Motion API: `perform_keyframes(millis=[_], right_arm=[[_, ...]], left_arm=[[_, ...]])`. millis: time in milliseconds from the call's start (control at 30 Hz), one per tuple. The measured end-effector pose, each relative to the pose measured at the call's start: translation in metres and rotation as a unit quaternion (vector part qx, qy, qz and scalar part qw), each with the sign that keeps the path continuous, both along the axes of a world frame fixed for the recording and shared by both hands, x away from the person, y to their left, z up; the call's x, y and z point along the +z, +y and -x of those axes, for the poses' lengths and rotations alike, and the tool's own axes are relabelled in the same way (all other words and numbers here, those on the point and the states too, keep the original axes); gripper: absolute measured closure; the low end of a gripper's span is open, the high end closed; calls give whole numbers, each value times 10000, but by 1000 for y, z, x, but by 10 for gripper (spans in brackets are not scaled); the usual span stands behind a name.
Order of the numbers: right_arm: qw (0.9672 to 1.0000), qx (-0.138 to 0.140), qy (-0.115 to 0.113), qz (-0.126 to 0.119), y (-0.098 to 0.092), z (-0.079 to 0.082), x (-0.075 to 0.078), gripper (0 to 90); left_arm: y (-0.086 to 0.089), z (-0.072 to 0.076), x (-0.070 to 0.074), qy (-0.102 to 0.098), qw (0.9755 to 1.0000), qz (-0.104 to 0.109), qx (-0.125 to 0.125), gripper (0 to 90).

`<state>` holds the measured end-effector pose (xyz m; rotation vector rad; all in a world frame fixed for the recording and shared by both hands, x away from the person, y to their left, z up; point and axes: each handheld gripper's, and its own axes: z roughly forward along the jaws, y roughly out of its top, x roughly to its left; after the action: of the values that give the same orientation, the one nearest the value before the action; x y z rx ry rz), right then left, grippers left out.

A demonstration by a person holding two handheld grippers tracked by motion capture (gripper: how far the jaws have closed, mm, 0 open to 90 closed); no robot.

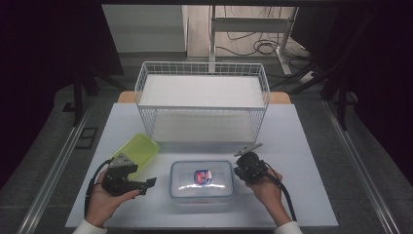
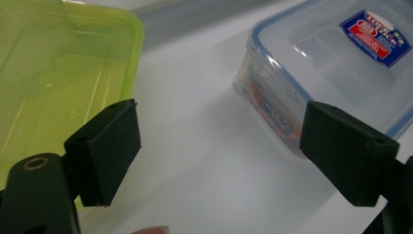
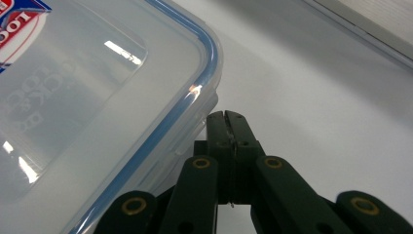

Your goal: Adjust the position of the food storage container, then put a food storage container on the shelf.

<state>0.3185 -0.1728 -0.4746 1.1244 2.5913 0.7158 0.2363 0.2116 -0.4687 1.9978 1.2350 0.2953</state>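
Note:
A clear lidded food box with a blue seal and a red-and-blue label (image 1: 202,179) (image 2: 336,63) (image 3: 83,112) sits at the table's front middle. A lime-green lid (image 1: 137,149) (image 2: 53,78) lies to its left. My left gripper (image 1: 149,184) (image 2: 219,156) stands open just left of the box, nothing between its jaws. My right gripper (image 1: 242,170) (image 3: 227,119) is shut and empty, its tips close against the box's right side wall, just under the lid rim.
A white wire basket (image 1: 202,100) with two shelves stands behind the box. The white table top (image 1: 302,161) ends close to the person's hands at the front. Cables lie on the floor beyond the table.

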Motion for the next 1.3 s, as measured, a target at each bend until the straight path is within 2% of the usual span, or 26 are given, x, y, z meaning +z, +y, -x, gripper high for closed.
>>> perform_keyframes(millis=[67,167,233,267,400,467,533,633,733,933,1167,1300], right_arm=[[9999,-30,18,-113,-3,1,2,894],[9998,-95,-87,-176,-11,4,8,894],[9993,-191,-100,-315,-18,7,13,891],[9989,-234,-102,-392,-21,8,16,857],[9973,-441,-254,-526,-30,17,27,499],[9959,-566,-303,-636,-34,24,31,351],[9947,-564,-160,-845,-40,31,32,274],[9918,-469,54,-1186,-51,38,31,211],[9876,-406,180,-1509,-60,39,27,190],[9824,-448,260,-1794,-68,35,23,183],[9811,-390,260,-1877,-65,36,23,188],[9798,-353,277,-1947,-60,35,23,196]], left_arm=[[0,0,0,-2,10000,11,13,150],[-2,1,1,-5,10000,41,2,149],[-3,2,2,-12,10000,87,8,148],[-3,2,2,-15,9999,111,8,148],[-6,3,3,2,9999,109,3,144],[-9,2,4,35,9999,144,-3,141],[-11,2,5,56,9998,189,-2,139],[-14,2,6,95,9996,253,-13,136],[-17,2,5,142,9996,261,-38,134],[-16,0,2,246,9990,382,12,131],[-26,-3,2,351,9977,572,27,122],[-40,-6,5,469,9953,841,-73,109]])
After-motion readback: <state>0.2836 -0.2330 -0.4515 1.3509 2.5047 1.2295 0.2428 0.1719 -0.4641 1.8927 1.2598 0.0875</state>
